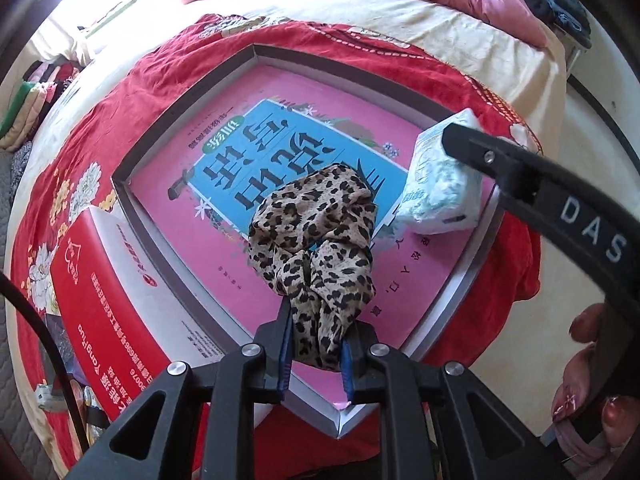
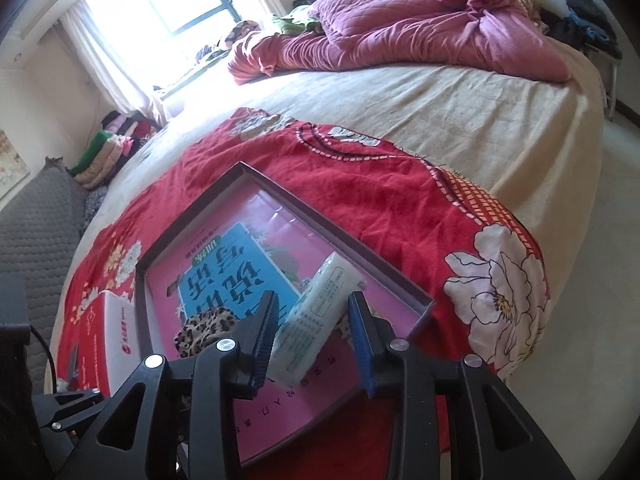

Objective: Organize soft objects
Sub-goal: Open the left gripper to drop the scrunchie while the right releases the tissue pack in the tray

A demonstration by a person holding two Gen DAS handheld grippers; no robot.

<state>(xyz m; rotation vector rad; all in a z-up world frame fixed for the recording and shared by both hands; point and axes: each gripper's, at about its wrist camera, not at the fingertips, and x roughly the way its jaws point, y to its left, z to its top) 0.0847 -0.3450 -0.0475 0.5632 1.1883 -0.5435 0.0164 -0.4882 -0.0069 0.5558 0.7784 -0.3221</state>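
Note:
A leopard-print cloth [image 1: 316,240] hangs bunched from my left gripper [image 1: 318,322], which is shut on its lower end. The cloth's free end rests on the pink printed bottom of a shallow grey-rimmed box [image 1: 256,51]. In the right wrist view the same cloth [image 2: 208,328] lies left of my right gripper [image 2: 312,302]. A white tissue pack [image 2: 316,320] lies tilted in the box [image 2: 240,168] between that gripper's blue pads; a gap shows at the right pad [image 2: 362,340], so the gripper is open. The left wrist view shows the pack [image 1: 440,188] in the box's right corner under a black finger [image 1: 520,168].
The box sits on a red floral cloth [image 2: 360,184] spread over a beige bed sheet [image 2: 460,112]. A red and white carton [image 1: 100,300] lies against the box's left side. A pink quilt [image 2: 400,32] is heaped at the far end. A person's hand [image 1: 588,364] shows at lower right.

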